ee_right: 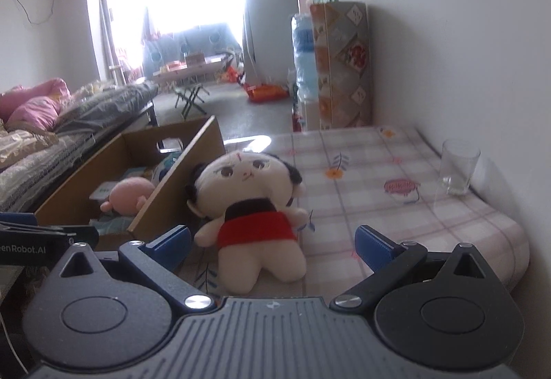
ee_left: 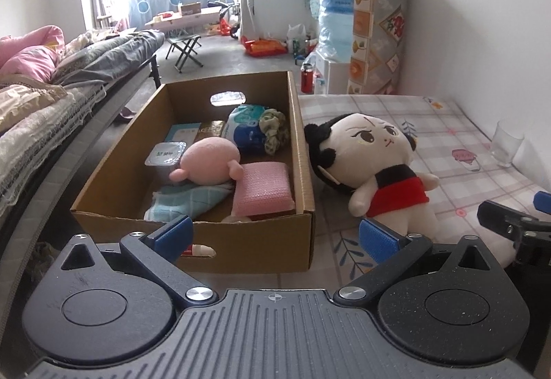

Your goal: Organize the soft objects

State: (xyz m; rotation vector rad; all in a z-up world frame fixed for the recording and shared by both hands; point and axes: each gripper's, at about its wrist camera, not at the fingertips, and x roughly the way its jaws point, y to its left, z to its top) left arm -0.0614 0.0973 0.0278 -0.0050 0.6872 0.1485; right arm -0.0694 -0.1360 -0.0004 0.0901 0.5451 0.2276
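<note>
Spreading wide in the left wrist view, left gripper [ee_left: 275, 234] holding nothing, its blue pads [ee_left: 174, 234] hanging just short of the near wall of a cardboard box [ee_left: 303, 179]. Lying inside the box ahead: pink plush toy [ee_left: 210, 160], pink sponge [ee_left: 263, 191], blue cloth [ee_left: 191, 200], wipes pack [ee_left: 246, 129], green scrunchie [ee_left: 273, 129] and a foil-lidded cup [ee_left: 165, 157]. Leaning against the box's right wall, doll [ee_left: 375, 165] in a red top, resting on the checked tablecloth [ee_left: 465, 145]. Standing far right, a glass [ee_left: 506, 148]; showing at the right edge, part of the other gripper, cut off.

Gaping equally wide in the right wrist view, right gripper [ee_right: 273, 243] empty, the doll [ee_right: 251, 207] sitting between its pads and slightly beyond, not touched. Lying left of it, the box [ee_right: 172, 179], its contents mostly hidden by the wall. Blurring out behind, a bright window and a cluttered floor.
</note>
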